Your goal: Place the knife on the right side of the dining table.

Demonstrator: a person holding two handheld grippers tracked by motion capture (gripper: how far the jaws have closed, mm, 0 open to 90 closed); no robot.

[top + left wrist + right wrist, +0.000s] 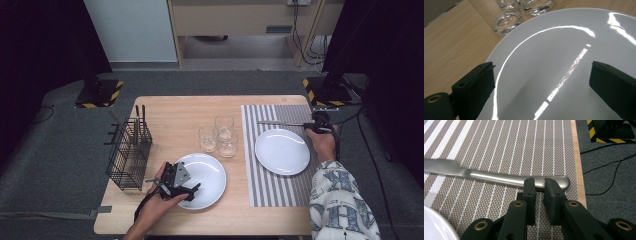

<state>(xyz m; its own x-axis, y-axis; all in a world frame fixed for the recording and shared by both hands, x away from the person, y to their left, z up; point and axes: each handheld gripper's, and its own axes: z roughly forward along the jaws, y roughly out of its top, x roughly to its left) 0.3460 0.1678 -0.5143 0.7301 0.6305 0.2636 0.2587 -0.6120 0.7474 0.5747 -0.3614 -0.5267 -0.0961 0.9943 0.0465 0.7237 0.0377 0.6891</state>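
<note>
Resting on striped placemat (499, 150) near tabletop's right edge, knife (499, 177) is seen; handle end nearly clamped by right gripper (539, 188), jaws almost closed with narrow gap left, firm hold not confirmed. Second white plate (282, 151) is set on same placemat, just beside knife. Left gripper (541, 82) is held released, jaws wide apart over near white plate (554, 50). Three glasses (220, 134) are grouped between plates. Wire basket (128, 152) is placed at left.
</note>
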